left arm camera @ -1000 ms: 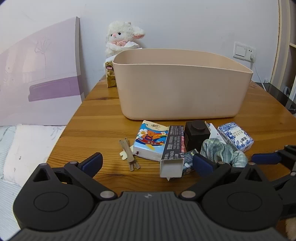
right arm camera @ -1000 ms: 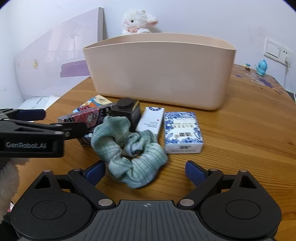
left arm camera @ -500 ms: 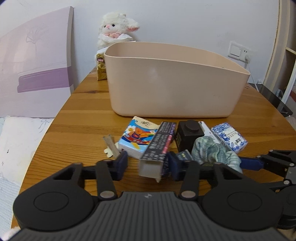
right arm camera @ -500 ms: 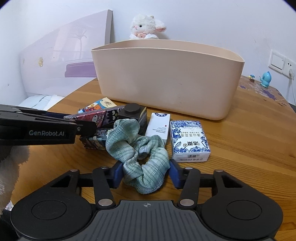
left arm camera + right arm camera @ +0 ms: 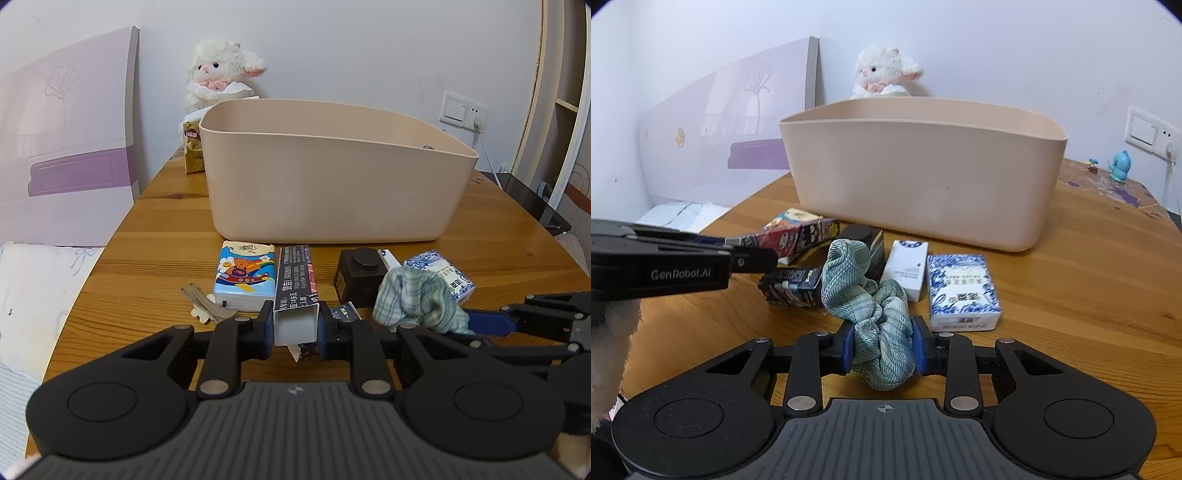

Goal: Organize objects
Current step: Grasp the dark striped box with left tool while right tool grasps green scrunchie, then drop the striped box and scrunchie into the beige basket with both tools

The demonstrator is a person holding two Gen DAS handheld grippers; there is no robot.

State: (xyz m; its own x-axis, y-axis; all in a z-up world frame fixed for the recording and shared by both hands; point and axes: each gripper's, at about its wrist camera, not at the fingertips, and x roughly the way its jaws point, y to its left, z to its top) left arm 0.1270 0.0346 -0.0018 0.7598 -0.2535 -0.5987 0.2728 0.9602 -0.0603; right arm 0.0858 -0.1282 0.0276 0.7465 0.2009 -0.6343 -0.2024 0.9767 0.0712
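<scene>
The left gripper is clamped on the near end of the carton, whose long axis points straight at the bin ahead, while the right gripper pinches the scrunchie beside it.

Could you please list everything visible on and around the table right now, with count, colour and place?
Plastic storage bin: one, beige, table centre.
Long printed carton: one, dark, in left gripper.
Fabric scrunchie: one, green, in right gripper.
Cartoon tissue pack: one, blue, left of carton.
Square lidded box: one, dark brown, before bin.
Patterned tissue pack: one, blue-white, right.
Slim box: one, white, beside it.
Plush lamb: one, white, behind bin.
Wooden table: one, brown.
Left gripper: black, shut.
Right gripper: black, shut.
</scene>
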